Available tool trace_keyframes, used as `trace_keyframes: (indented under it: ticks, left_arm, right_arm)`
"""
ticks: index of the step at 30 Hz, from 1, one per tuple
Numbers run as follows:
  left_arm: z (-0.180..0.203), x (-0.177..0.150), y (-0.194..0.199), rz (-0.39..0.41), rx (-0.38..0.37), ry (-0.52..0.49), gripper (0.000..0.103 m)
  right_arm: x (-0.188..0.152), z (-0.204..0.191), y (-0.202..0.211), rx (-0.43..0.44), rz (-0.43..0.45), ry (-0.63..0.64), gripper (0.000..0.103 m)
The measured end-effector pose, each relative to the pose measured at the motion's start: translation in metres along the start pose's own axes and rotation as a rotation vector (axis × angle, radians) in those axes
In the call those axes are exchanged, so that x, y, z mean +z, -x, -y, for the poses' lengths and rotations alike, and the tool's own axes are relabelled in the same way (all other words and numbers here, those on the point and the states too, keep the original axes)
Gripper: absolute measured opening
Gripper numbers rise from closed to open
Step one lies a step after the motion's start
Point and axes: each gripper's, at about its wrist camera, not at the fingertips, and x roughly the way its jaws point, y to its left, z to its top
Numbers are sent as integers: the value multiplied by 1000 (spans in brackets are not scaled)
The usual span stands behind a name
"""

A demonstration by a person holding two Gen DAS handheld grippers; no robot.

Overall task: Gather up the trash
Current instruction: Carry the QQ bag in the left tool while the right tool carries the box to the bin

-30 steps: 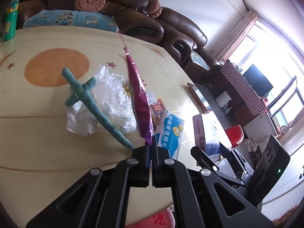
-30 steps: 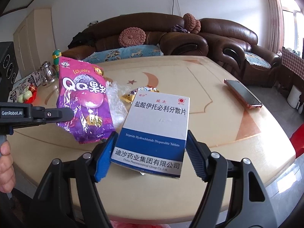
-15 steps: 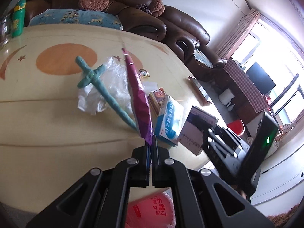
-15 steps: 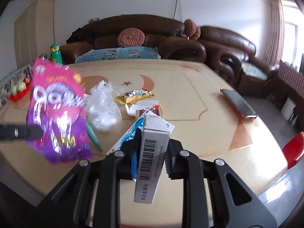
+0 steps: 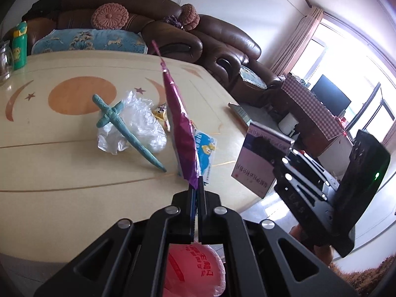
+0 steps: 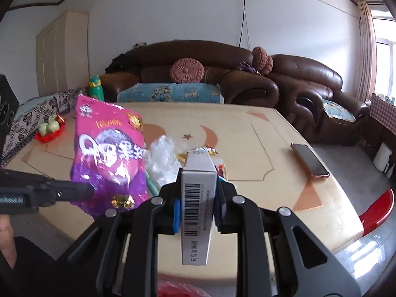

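Left gripper (image 5: pixel 197 188) is clamped tight on the bottom edge of the purple snack bag (image 5: pixel 182 133); the bag stands edge-on above the jaws in the left wrist view and hangs clear of the table (image 5: pixel 49 173). From the right wrist view the same bag (image 6: pixel 109 156) shows face-on, held off the table's near-left edge by the left gripper's finger (image 6: pixel 74 190).

Right gripper (image 6: pixel 196 203) is closed narrow on the white medicine box (image 6: pixel 196 198), gripped across its thin sides, barcode end toward the camera, box lifted above the table. In the left wrist view that box (image 5: pixel 259 158) sits past the table's right edge, in the right gripper's black jaws.

Still lying on the table, all relative to the purple snack bag as seen from the left wrist:
- crumpled clear plastic bag (image 5: pixel 138 123), just left of it
- teal cross-shaped strip (image 5: pixel 123 128) lying over the plastic
- blue-and-white carton (image 5: pixel 205 151), just behind and right
- small yellow wrapper (image 5: pixel 160 111), behind

Phone (image 6: pixel 309 160) rests near the table's right edge, well apart from the trash pile. Red plastic bag (image 5: pixel 195 269) shows below the left gripper.
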Motion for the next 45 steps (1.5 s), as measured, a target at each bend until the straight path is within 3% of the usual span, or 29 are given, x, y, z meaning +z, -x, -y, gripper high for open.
trace_keyframes:
  ticks: [7, 17, 23, 33, 45]
  left_arm:
    - [29, -20, 33, 38, 60, -52, 1]
    - [59, -60, 59, 10, 26, -71, 1]
    - [72, -85, 63, -15, 56, -97, 1]
    - [76, -120, 55, -84, 50, -104, 1]
    - [56, -177, 5, -270, 64, -78, 1]
  right_arm:
    - [4, -10, 40, -9, -2, 21, 21]
    - [-14, -26, 99, -2, -17, 37, 21]
    - [-23, -32, 123, 4, -24, 54, 21]
    - [-53, -33, 128, 0, -102, 59, 21]
    - [-112, -27, 91, -9, -267, 39, 21]
